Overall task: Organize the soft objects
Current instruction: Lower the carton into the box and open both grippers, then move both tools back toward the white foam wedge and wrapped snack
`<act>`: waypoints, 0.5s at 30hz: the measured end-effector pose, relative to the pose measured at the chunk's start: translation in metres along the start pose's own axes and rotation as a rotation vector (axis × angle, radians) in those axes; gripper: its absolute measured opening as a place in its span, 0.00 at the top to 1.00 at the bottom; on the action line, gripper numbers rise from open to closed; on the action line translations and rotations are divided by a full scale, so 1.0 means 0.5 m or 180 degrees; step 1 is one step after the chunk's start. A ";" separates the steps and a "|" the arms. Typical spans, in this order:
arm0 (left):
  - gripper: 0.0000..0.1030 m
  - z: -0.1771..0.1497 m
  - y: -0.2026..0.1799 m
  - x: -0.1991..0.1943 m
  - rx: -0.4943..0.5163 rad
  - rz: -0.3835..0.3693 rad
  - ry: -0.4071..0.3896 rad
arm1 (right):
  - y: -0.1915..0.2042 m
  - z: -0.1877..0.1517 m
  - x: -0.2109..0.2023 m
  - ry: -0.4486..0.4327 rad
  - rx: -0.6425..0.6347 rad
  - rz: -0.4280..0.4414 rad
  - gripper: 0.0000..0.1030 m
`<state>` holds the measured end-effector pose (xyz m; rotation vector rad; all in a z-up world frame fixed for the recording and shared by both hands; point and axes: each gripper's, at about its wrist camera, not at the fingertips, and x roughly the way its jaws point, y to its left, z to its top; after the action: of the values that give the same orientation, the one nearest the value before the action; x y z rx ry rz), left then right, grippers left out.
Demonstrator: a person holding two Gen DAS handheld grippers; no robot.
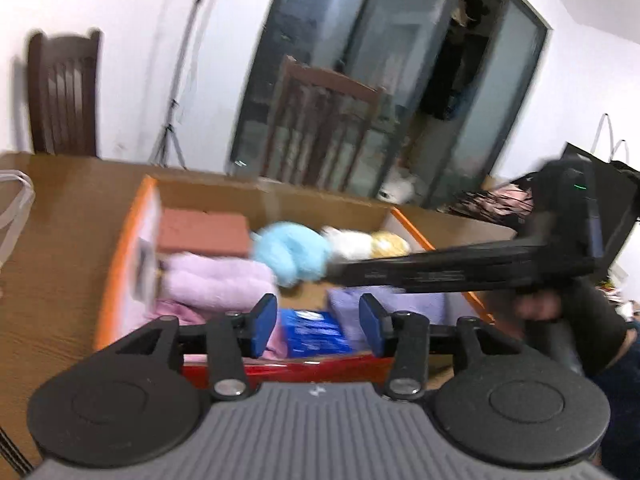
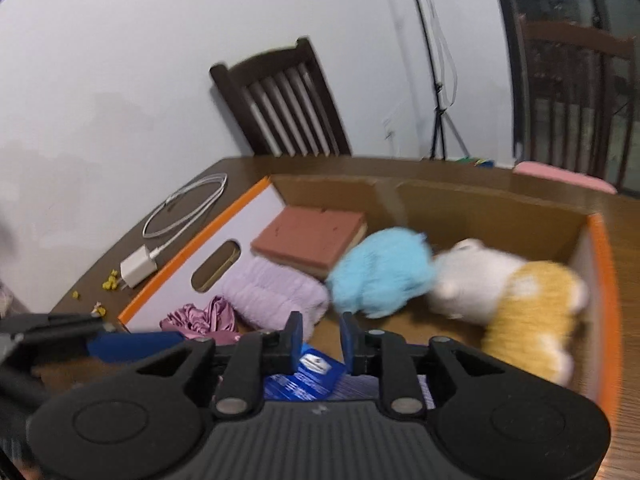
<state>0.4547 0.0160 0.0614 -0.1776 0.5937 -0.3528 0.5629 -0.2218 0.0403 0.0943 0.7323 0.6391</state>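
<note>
We are inspecting a cardboard box (image 2: 492,204) with orange-edged flaps, sitting on the brown tabletop (image 2: 224,168). Lying inside it are a blue plush toy (image 2: 380,272), a white-and-yellow plush toy (image 2: 516,296) just beside it, a folded lilac towel (image 2: 272,292), a pink satin cloth (image 2: 204,318), a reddish-brown book (image 2: 308,238) and a blue packet (image 2: 308,376) at the near edge.

We are finding the left hand-held gripper (image 1: 318,320) hovering over the near side of the box, its blue pads standing apart with nothing between them. The right hand-held gripper (image 2: 320,338) is hanging over the box floor just short of the blue plush toy; its pads are sitting with a narrow gap between them, clamped on nothing.

On the tabletop left of the box, a white charger (image 2: 138,270) with a coiled cable is lying near some yellow crumbs (image 2: 110,282). A dark wooden chair (image 2: 280,100) is standing behind.
</note>
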 end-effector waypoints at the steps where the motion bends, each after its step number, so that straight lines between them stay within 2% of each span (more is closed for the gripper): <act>1: 0.54 0.013 0.007 -0.007 0.0019 0.0062 -0.0020 | -0.004 0.002 -0.025 -0.0040 -0.0005 -0.0055 0.79; 7: 0.44 0.033 0.009 -0.131 0.0130 0.0361 -0.0217 | -0.008 -0.022 -0.187 -0.0288 -0.0014 -0.0343 0.65; 10: 0.34 0.029 -0.008 -0.194 0.0179 0.0447 -0.0319 | 0.013 -0.043 -0.256 -0.0391 -0.0095 -0.0457 0.58; 15: 0.12 0.006 -0.051 -0.277 0.0282 0.0525 -0.0580 | 0.057 -0.080 -0.357 -0.0609 -0.0184 -0.0580 0.30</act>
<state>0.3428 0.0446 0.1419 -0.0737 0.4086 -0.2000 0.4217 -0.3066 0.1245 0.0342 0.5303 0.4694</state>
